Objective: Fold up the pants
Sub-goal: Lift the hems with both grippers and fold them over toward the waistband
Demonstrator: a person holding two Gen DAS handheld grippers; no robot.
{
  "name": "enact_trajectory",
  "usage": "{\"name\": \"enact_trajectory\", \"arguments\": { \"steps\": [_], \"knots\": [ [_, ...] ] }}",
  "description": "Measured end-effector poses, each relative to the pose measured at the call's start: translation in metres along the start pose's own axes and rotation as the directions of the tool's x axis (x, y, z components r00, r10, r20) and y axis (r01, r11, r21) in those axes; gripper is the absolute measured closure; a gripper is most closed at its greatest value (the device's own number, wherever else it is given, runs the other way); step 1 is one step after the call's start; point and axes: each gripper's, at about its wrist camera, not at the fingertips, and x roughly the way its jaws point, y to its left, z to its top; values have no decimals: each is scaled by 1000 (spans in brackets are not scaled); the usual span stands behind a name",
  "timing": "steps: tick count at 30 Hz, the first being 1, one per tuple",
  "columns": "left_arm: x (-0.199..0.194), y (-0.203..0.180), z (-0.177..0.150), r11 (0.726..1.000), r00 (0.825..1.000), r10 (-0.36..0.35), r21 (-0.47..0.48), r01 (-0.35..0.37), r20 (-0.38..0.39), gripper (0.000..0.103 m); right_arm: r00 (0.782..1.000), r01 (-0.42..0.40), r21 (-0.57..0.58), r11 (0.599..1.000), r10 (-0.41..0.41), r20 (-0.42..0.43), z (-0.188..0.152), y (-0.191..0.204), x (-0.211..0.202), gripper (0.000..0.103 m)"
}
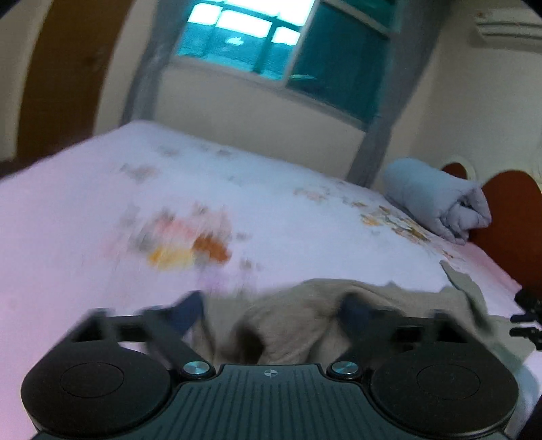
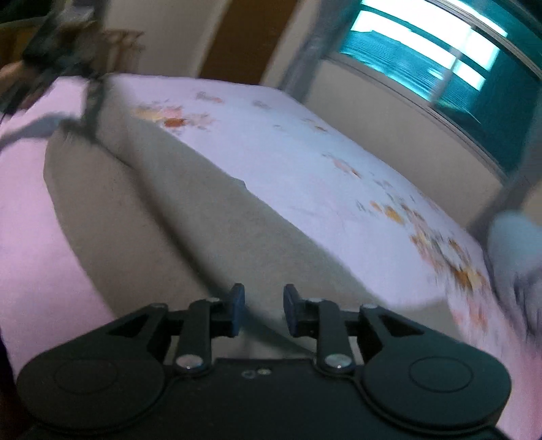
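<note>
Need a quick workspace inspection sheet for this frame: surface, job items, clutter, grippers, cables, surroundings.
Surface: bed with pale pink floral-print sheet.
Job's things: beige fabric pants spread along the bed's near edge, bunched at one end.
Clutter: rolled grey quilt by the red-brown headboard.
Grippers: left hand-held gripper open wide above the bunched cloth; right hand-held gripper slightly open, nothing between its pads.
Cables: nothing seen.
Surroundings: teal-framed window, brown wooden door, wall air conditioner. Both views blurred.

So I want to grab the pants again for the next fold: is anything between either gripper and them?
Nothing visible. The pants lie bare on the bed, directly ahead of the left gripper and right gripper.
</note>
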Motion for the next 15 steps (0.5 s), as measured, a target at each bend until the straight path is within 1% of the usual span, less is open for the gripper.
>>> {"name": "enact_trajectory", "arguments": {
  "steps": [1, 3, 5, 6, 7, 8, 9, 10, 11, 15],
  "knots": [
    [-9, -1, -9, 1000, 1000, 10, -17, -11, -15, 10, 1000, 4, 68, 998, -4, 12, -5, -1, -7, 86],
    [-25, -7, -26, 996, 998, 56, -63, -58, -41, 10, 1000, 22, 174, 984, -25, 15, -12, -6, -13, 84],
    [-36, -8, -39, 986, 995, 84, -137, -91, -56, 10, 999, 41, 232, 972, -46, 15, -16, -10, -15, 84],
    [-41, -8, -45, 978, 995, 90, -186, -98, -52, 11, 998, 56, 256, 965, -60, 10, -16, -10, -17, 84],
    [-45, -8, -48, 968, 995, 86, -231, -93, -43, 12, 998, 64, 280, 958, -69, 7, -15, -13, -16, 84],
    [-48, -7, -52, 958, 996, 80, -273, -87, -35, 15, 997, 73, 300, 951, -79, 8, -19, -12, -19, 84],
    [-47, -9, -56, 946, 996, 88, -309, -93, -31, 18, 996, 80, 323, 943, -88, 9, -19, -15, -19, 83],
    [-48, -9, -59, 931, 997, 79, -357, -82, -22, 20, 996, 78, 351, 933, -88, 11, -18, -18, -16, 83],
    [-48, -11, -62, 917, 998, 69, -392, -69, -14, 22, 996, 73, 372, 925, -84, 15, -23, -11, -22, 82],
    [-41, -17, -68, 868, 998, 57, -495, -40, 20, 23, 997, 61, 429, 901, -78, 23, -33, -8, -24, 81]
  ]
}}
